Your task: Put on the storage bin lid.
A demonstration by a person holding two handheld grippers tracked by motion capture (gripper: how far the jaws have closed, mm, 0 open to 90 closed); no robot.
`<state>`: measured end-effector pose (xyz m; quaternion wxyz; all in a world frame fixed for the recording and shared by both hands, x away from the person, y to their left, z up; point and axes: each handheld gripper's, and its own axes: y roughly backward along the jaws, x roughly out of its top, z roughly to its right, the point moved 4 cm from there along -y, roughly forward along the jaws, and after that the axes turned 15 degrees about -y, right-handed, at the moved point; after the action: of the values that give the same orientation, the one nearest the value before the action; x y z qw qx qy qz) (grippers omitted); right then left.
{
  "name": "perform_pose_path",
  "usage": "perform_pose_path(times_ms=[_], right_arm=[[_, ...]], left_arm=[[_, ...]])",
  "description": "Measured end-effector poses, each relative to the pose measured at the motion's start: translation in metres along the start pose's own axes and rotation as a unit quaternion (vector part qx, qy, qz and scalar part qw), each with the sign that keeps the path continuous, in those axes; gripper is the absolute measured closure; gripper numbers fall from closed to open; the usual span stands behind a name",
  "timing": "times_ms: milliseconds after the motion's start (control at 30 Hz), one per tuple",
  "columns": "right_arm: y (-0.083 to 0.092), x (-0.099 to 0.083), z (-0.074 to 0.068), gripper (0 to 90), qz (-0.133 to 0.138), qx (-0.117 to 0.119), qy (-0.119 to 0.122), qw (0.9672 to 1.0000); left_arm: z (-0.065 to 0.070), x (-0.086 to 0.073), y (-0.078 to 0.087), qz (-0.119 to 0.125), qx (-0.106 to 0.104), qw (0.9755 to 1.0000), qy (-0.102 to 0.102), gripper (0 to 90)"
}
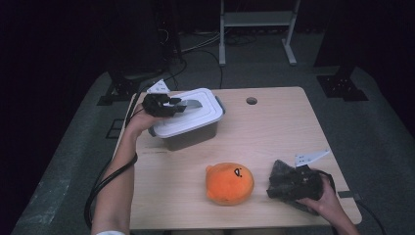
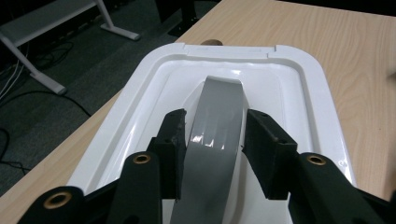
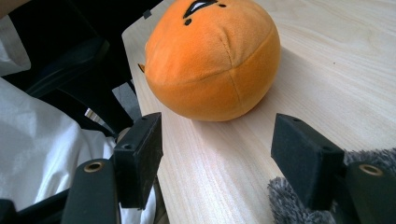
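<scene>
On the left I count one box (image 1: 188,134), dark grey, with one white lid (image 1: 193,117) on top, standing near the far left corner of the bench (image 1: 274,132). My left gripper (image 1: 182,105) is over this lid. In the left gripper view its two fingers (image 2: 173,140) stand on both sides of the one grey handle (image 2: 218,126) of the lid; the left finger touches it, but at the right finger I see a thin gap, so I cannot tell if the grasp is already firm.

In the middle, near the front edge, lies one orange plush toy (image 1: 230,182).

On the right, my right gripper (image 1: 270,188) rests on one grey furry thing (image 3: 289,205), and its fingers are released, wide apart, pointing at the toy.

The bench is light wood with one round hole (image 1: 251,101). The floor (image 1: 381,127) is grey and the room behind is dark.
</scene>
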<state>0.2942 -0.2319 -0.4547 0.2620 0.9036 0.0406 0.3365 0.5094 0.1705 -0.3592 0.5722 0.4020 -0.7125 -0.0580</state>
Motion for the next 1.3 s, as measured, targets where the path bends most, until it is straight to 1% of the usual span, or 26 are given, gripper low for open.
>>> perform_pose_path(times_ms=[133, 233, 433, 600, 833, 1000, 1033, 1067, 1267, 1300], right_arm=[[0.0, 0.0, 0.0, 32.8, 0.0, 0.001, -0.001, 1.0], [-0.001, 0.0, 0.0, 32.7, -0.002, 0.001, -0.002, 1.0], [-0.002, 0.0, 0.0, 32.8, -0.004, 0.001, -0.002, 1.0], [-0.002, 0.0, 0.0, 32.8, -0.003, 0.0, -0.001, 1.0], [-0.002, 0.0, 0.0, 32.8, -0.003, 0.0, -0.001, 1.0], [-0.003, 0.0, -0.001, 32.8, -0.003, 0.0, -0.001, 1.0], [-0.003, 0.0, -0.001, 32.8, -0.003, 0.0, -0.001, 1.0], [-0.003, 0.0, -0.001, 32.8, -0.002, 0.0, -0.001, 1.0], [-0.003, 0.0, -0.001, 32.8, -0.004, 0.0, 0.001, 1.0], [-0.003, 0.0, -0.001, 32.8, -0.004, 0.0, 0.001, 1.0]], left_arm=[[0.0, 0.0, 0.0, 0.004, -0.004, 1.0, -0.007, 62.0], [0.002, 0.0, 0.001, 0.01, -0.015, 0.9997, -0.014, 63.9], [0.006, 0.002, 0.001, 0.014, -0.029, 0.9992, -0.023, 66.6], [0.008, 0.002, 0.002, 0.017, -0.032, 0.9992, -0.016, 66.9], [0.01, 0.003, 0.002, 0.023, -0.042, 0.9987, -0.02, 67.0], [0.012, 0.005, 0.002, 0.024, -0.056, 0.9979, -0.019, 67.0], [0.012, 0.005, 0.002, 0.024, -0.056, 0.9979, -0.019, 67.0], [0.014, 0.006, 0.001, 0.028, -0.061, 0.9976, -0.019, 67.0], [0.02, 0.01, -0.002, 0.031, -0.077, 0.9962, -0.024, 66.8], [0.02, 0.01, -0.002, 0.031, -0.077, 0.9962, -0.024, 66.8]])
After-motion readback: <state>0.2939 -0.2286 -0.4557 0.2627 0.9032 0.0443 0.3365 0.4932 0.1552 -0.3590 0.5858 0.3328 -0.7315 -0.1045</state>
